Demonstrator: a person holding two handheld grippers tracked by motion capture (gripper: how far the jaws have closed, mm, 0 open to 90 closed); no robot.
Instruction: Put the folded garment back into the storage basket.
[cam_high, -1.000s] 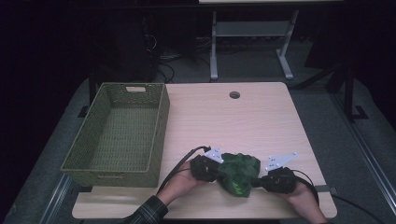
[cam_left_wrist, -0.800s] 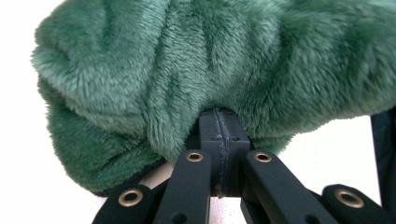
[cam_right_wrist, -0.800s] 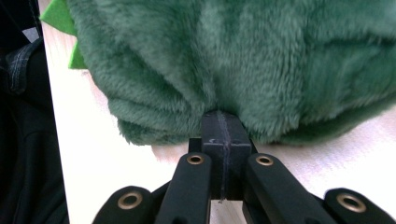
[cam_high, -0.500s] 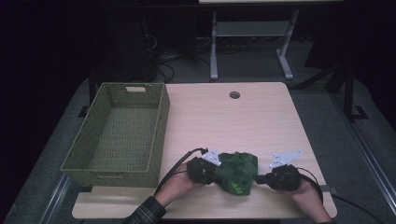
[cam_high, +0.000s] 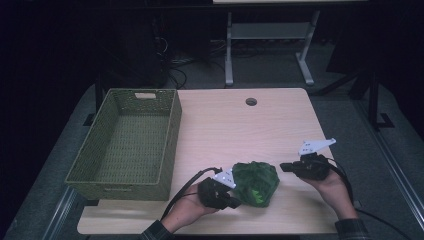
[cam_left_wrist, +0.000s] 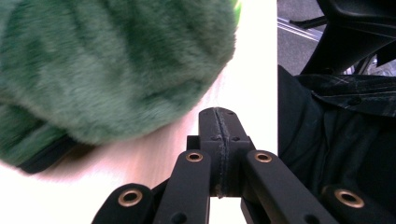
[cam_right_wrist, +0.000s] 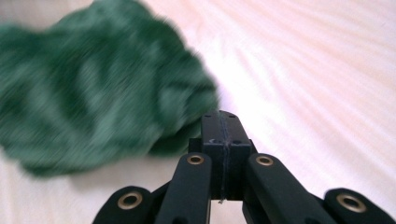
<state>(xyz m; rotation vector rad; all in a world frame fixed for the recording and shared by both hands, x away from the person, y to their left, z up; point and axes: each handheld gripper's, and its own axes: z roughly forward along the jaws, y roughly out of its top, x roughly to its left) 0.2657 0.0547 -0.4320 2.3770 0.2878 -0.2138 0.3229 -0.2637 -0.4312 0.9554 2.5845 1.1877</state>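
High view first: a fuzzy green cloth (cam_high: 256, 182) sits bunched up on the light wood worktop (cam_high: 240, 130), down near the front edge, roughly 6 o'clock from the round cable hole (cam_high: 251, 101). The left gripper (cam_high: 235, 202) is right at the cloth's 8 o'clock side, close enough that it looks like it's touching the fabric. The right gripper (cam_high: 284, 166) sits at the cloth's 3 o'clock, a little gap between them. A green woven basket (cam_high: 172, 135) takes up the worktop's left side, around 10 o'clock from the cloth, well apart from it.

Left gripper view: the jaws are clenched tight together, nothing pinched in them. The cloth (cam_left_wrist: 112, 65) is up at 11 o'clock from the tips, just beside them, with bright worktop (cam_left_wrist: 252, 70) showing past the tips. A dark sleeve (cam_left_wrist: 336, 140) is off at 3 o'clock.

Right gripper view: same deal, jaws pressed flat against each other and holding nothing. The cloth (cam_right_wrist: 98, 93) looks blurry, sitting at 10 o'clock from the tips, lying on the worktop (cam_right_wrist: 317, 79).
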